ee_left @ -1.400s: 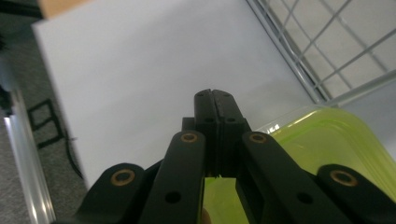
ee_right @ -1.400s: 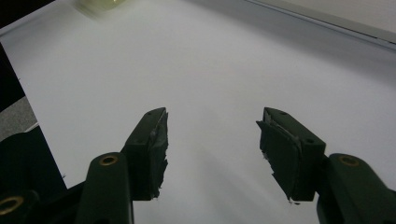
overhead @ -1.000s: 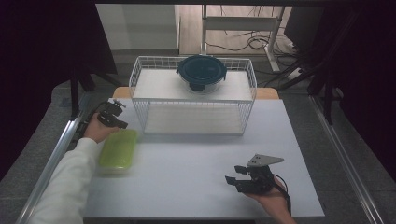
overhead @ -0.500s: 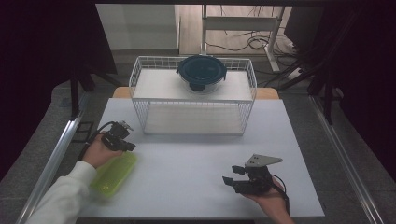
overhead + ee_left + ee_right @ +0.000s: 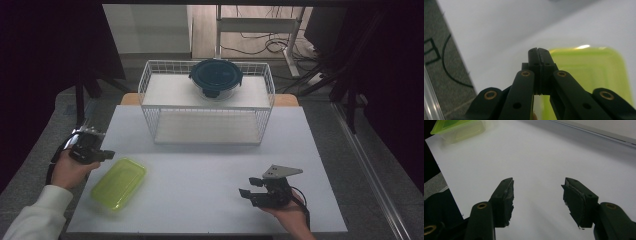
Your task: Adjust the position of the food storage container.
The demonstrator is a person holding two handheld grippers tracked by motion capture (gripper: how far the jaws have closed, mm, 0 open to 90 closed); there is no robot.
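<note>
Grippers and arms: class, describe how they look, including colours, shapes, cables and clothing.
Both the left gripper and right gripper are black, with brass-coloured rivets. The right carries a grey three-cornered plate and a black cable. The left arm wears a white sleeve.

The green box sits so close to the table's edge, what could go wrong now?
The green box lies near the front left corner of the table, so a push from the shut left gripper beside it might slide it off. Its lid looks smooth and the box shallow, so closed jaws may slip rather than grab. The open right gripper rests far away, too far to catch it.
</note>
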